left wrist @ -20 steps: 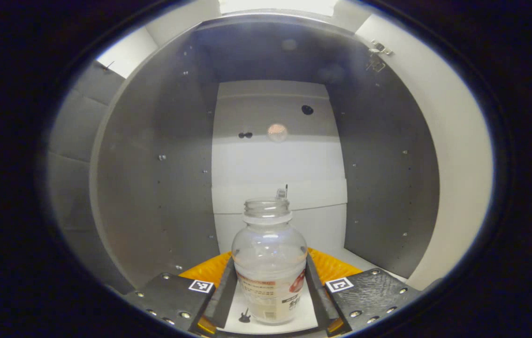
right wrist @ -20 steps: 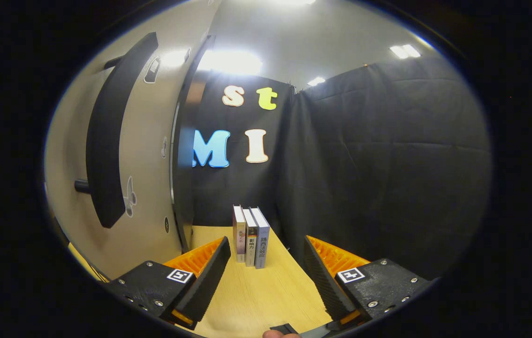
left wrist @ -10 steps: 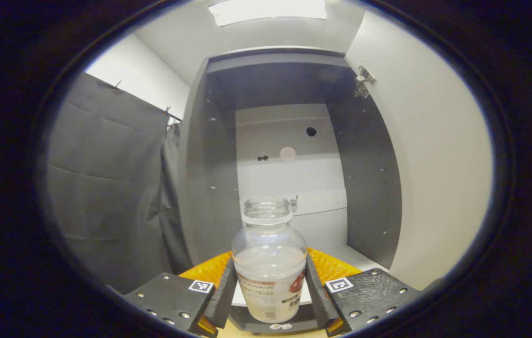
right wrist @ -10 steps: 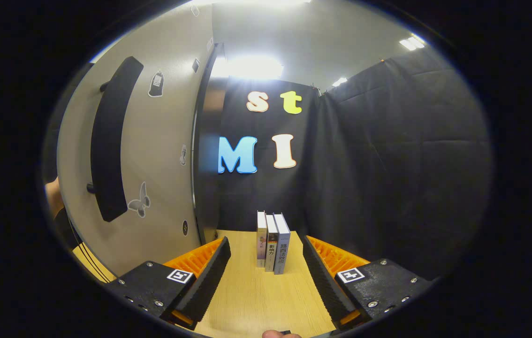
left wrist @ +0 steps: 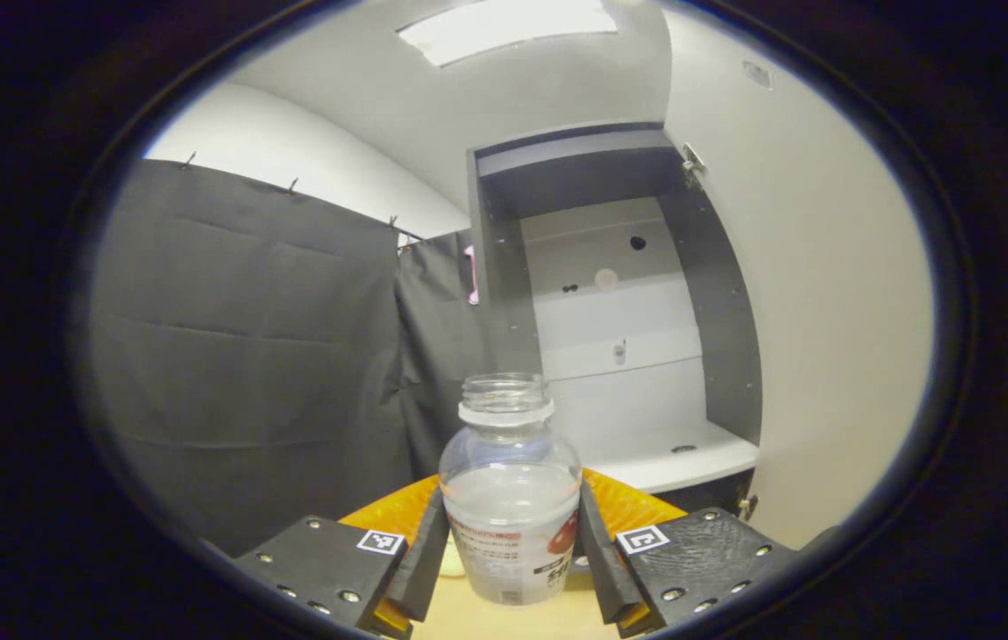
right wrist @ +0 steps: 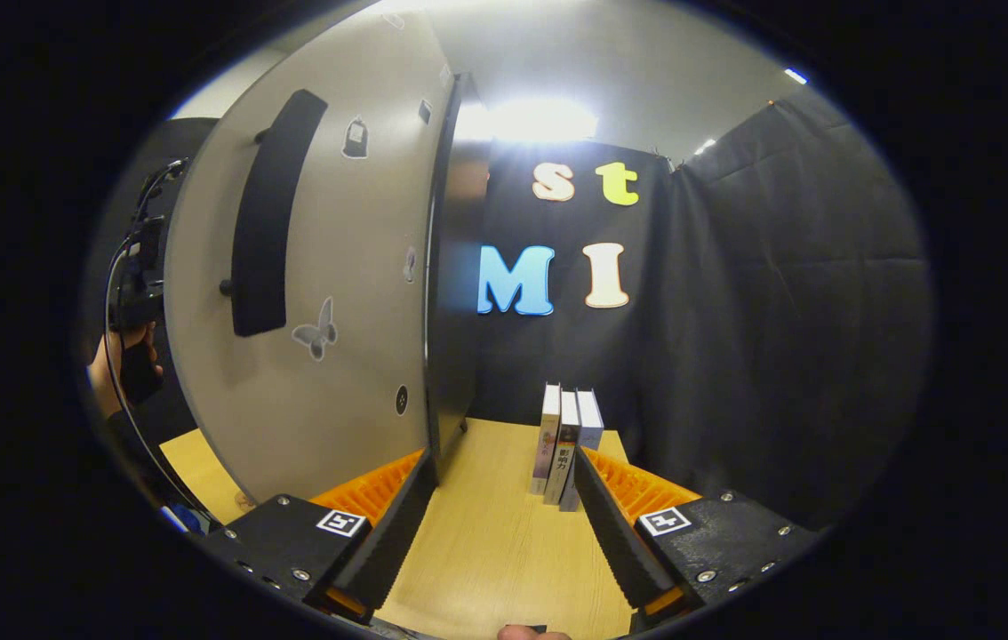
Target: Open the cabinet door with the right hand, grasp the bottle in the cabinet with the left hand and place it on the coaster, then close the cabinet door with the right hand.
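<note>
In the left gripper view, dark grey curtains hang at the left; the left gripper (left wrist: 511,556) grips a clear, uncapped plastic bottle with a printed label (left wrist: 510,498), both fingers pressed to its sides, held upright above the pale wooden table (left wrist: 460,618). Behind it stands the grey open cabinet (left wrist: 611,293), well apart from the bottle, its white door (left wrist: 824,311) swung to the right. In the right gripper view, a hand (right wrist: 108,373) holding the other device shows at the far left, then the door's outer face with a long black handle (right wrist: 268,213) and butterfly sticker, then three upright books (right wrist: 566,440). The right gripper (right wrist: 500,533) hangs over the table, fingers spread apart with nothing between.
</note>
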Motion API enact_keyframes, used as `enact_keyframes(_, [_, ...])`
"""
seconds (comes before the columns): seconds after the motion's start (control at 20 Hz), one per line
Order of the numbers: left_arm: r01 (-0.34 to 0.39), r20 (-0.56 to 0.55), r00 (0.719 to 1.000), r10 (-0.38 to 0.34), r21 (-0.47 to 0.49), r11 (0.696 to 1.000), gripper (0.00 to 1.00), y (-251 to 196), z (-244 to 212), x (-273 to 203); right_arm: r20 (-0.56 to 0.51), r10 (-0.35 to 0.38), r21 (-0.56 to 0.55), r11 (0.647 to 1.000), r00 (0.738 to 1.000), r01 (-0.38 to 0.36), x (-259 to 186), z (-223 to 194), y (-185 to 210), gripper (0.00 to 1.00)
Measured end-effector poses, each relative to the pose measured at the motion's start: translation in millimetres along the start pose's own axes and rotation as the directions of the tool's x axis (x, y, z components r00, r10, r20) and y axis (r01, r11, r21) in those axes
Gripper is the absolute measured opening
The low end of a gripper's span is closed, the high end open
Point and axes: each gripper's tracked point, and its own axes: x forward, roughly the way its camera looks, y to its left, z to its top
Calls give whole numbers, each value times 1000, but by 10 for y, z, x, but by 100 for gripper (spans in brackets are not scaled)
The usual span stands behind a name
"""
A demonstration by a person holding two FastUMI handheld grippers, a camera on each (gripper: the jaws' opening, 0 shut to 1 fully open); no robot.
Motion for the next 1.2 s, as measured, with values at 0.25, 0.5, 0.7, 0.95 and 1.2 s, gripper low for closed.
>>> enact_keyframes(0.25, [-93,11,996,93,23,995,71,184,-845,-541,-64,36,-40,998,997,-38,104,-428,144,96])
enact_keyframes(0.5, [-118,-18,993,119,22,993,71,100,-1952,-770,-175,57,-107,991,983,-76,269,-1021,261,96])
enact_keyframes(0.7, [-134,-52,990,132,-34,990,71,55,-2626,-758,-226,38,-118,991,973,-66,310,-1293,283,96])
enact_keyframes(0.95, [-162,-102,983,155,-61,985,71,52,-3225,-851,-286,61,-179,977,956,-116,367,-1529,385,96])
enact_keyframes(1.2, [-146,-80,987,138,-108,983,78,-12,-3285,-866,-294,83,-195,970,952,-144,391,-1535,515,96])
